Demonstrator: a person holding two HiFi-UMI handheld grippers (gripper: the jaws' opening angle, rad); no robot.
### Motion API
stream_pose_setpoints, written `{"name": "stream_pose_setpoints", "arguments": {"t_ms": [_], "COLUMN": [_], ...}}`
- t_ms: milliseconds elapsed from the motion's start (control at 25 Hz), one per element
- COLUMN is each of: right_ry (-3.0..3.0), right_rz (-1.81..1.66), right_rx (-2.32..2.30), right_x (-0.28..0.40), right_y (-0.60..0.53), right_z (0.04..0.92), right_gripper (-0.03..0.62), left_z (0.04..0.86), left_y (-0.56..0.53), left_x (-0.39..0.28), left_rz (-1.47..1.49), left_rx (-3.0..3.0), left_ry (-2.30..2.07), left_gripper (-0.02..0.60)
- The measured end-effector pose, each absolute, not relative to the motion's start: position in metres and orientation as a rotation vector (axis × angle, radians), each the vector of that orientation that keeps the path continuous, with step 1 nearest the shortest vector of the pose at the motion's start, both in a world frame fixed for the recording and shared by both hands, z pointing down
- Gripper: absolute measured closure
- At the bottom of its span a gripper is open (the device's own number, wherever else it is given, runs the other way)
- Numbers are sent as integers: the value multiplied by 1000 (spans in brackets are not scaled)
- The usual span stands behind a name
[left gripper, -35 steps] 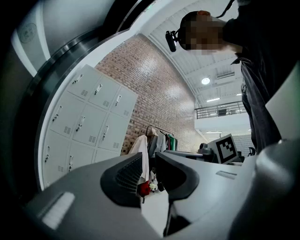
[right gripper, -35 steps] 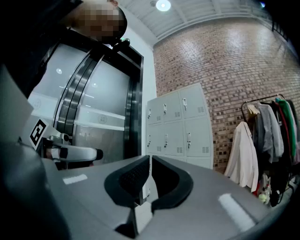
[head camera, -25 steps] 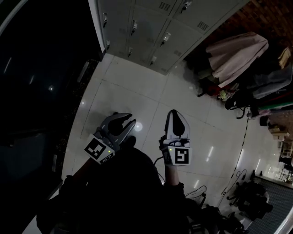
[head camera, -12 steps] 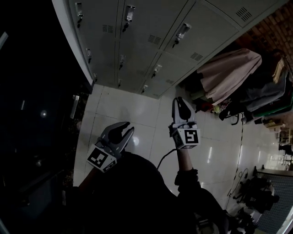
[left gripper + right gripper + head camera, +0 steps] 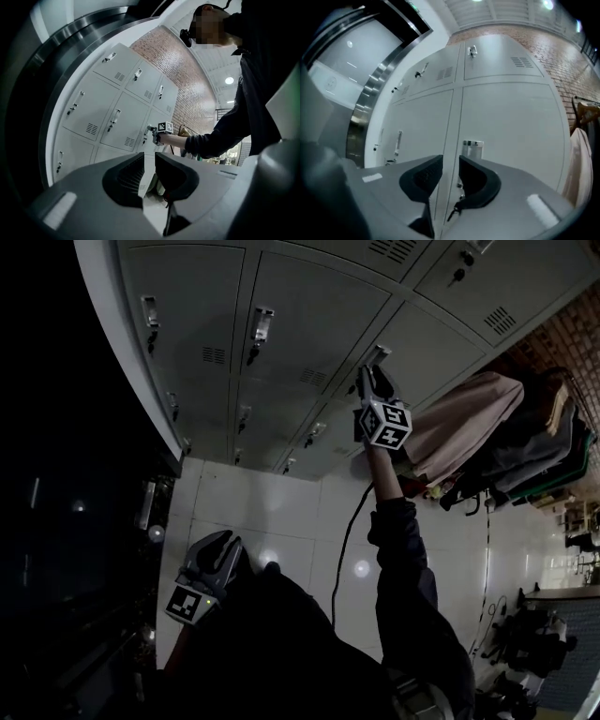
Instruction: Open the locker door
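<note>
A bank of grey metal lockers fills the top of the head view. My right gripper is raised at arm's length, its tips just short of the handle of one locker door. In the right gripper view that handle sits just above the right gripper, beside the door seam. Its jaws are opening and nothing is between them. My left gripper hangs low by my body, over the floor. In the left gripper view its jaws stand slightly apart and empty.
Clothes hang on a rack right of the lockers. A dark glass wall runs along the left. The tiled floor is glossy. A cable hangs from the right gripper. Chairs and clutter stand at the bottom right.
My right gripper has risen from waist height up to the locker handle and its jaws have parted. The view has tilted up toward the lockers. The left gripper has dropped lower.
</note>
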State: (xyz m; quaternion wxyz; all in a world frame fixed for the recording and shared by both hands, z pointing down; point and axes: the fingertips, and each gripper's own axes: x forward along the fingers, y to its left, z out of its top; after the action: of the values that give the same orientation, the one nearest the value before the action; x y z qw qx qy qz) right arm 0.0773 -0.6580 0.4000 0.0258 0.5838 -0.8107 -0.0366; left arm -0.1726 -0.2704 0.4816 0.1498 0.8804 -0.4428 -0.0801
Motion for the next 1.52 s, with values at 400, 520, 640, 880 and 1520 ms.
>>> {"name": "stream_pose_setpoints", "arguments": {"t_ms": [400,520,640,880,1520], "right_ry": [-2537,-2576,-2642,-2644,-2527], "right_rz": [15,8,-12,-16,68], "right_rx": [1835,1796,1768,1865,1901], "right_x": [87,87,95,161,310], "right_y": [-707,-680,-624,-518,-384], "right_z": [412,410,409,413,427], "right_gripper": [505,502,503,470,572], "left_z": [500,501,506,517,520], "left_y": [-284,-282,-273,-246,-27], "left_x": [-192,-176,-155,-103,20], "left_rz": [-178,-191,-196,-179,-151], "left_rx": [2465,2488,2506,2549,2611], "left_ry": [-1273,-1224,-1154,-1021,-1077], "left_gripper": [492,494,494,494,494]}}
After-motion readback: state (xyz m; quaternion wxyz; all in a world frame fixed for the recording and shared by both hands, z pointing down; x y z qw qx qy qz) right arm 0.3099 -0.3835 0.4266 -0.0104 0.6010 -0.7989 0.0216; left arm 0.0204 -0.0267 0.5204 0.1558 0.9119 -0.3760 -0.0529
